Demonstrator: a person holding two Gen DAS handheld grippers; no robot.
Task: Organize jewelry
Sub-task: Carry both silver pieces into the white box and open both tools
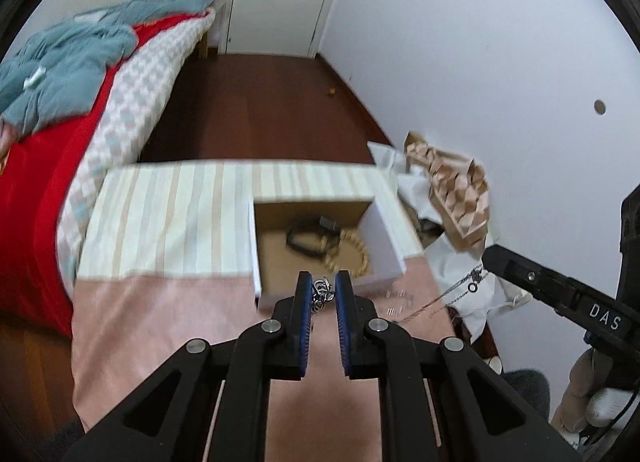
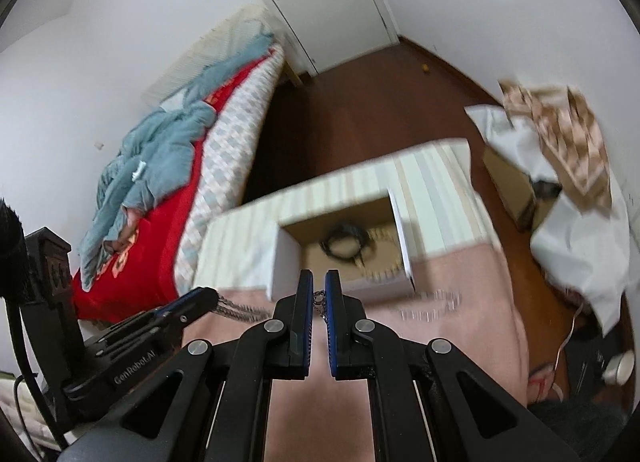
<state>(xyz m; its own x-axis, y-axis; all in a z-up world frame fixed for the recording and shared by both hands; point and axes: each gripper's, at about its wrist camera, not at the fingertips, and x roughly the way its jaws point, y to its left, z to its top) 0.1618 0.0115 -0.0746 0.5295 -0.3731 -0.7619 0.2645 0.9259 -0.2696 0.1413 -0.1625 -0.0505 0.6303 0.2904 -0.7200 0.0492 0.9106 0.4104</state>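
A thin silver chain [image 1: 448, 298] hangs stretched between my two grippers above the pink cloth. My left gripper [image 1: 323, 282] is shut on a bunch of its links [image 1: 322, 292]. My right gripper [image 1: 486, 258] comes in from the right, shut on the other end. In the right wrist view my right gripper [image 2: 319, 282] pinches the silver chain [image 2: 319, 300], and my left gripper [image 2: 212, 296] holds it at lower left. Just beyond stands an open white box [image 1: 384, 230] with a black band [image 1: 306, 236] and a gold bead bracelet [image 1: 356, 258] inside.
The box sits on a table under a striped and pink cloth [image 1: 168, 222]. A blurred small item [image 2: 432, 302] lies on the pink cloth near the box. A bed with a red cover [image 1: 52, 190] is at left, and a brown paper bag [image 1: 456, 190] on white fabric at right.
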